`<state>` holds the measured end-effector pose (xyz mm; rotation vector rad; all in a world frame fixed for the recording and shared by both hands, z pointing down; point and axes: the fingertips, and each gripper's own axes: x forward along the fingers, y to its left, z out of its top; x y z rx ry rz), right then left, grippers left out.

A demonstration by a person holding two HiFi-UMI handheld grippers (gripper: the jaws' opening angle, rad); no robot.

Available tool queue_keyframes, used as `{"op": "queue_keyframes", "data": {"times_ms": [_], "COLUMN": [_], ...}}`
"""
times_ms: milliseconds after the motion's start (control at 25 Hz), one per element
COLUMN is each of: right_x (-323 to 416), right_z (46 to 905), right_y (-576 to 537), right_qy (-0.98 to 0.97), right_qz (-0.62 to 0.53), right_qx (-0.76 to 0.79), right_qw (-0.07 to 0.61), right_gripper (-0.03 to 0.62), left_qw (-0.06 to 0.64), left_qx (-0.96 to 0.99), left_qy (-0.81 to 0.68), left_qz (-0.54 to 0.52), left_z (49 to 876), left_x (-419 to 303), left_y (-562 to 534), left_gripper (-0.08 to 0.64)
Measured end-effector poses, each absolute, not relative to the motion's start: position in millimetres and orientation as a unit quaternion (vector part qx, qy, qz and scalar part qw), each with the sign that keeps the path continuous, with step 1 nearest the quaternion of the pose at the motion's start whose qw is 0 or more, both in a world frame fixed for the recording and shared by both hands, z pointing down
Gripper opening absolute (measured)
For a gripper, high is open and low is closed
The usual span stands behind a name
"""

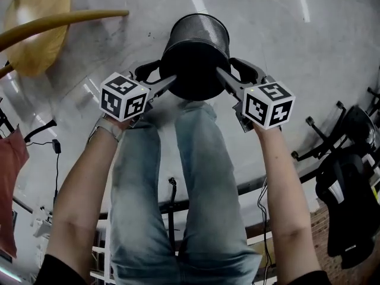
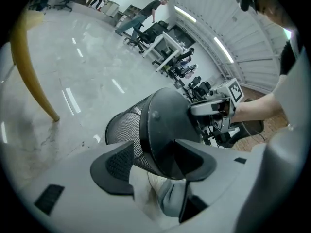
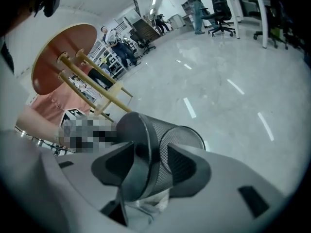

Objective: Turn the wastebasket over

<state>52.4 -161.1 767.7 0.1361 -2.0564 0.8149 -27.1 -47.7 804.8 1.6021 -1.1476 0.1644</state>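
wastebasket (image 1: 196,58) tipped on its side, base toward the person's legs (image 1: 178,177), left gripper (image 1: 161,76) clamped on base rim, right gripper (image 1: 230,71) clamped on opposite rim

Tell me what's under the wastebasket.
Left claw and right claw grip the wastebasket, tilted above the floor. Under it: the person's jeans and likely a shoe. Its inside is hidden: the solid base faces the head view.

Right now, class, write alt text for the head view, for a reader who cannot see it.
A black mesh wastebasket is held tipped above the floor, solid base toward the camera, gripped at its base rim by the left gripper and the right gripper. The person's forearms and jeans fill the foreground; a wooden chair stands at upper left.
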Motion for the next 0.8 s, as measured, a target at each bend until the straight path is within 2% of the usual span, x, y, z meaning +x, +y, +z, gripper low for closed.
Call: {"op": "queue_keyframes", "data": {"times_ms": [360, 800], "right_x": [56.7, 61.2], "right_z": [738.8, 748.6], "right_y": [-73.3, 14.1], "right_qy": [-0.845, -0.853], "right_qz": [0.307, 0.225], "right_qx": [0.077, 0.062], "right_qw": [0.432, 0.467], "right_gripper": [0.198, 0.196], "left_qw": [0.549, 0.535], "left_qx": [0.707, 0.733], "left_qy": [-0.423, -0.349], "left_qz": [0.139, 0.234], "left_z": [814.7, 853.6], "left_x": [-14.1, -11.0], "left_y": [37.3, 98.5], "left_gripper": [0.264, 0.248]}}
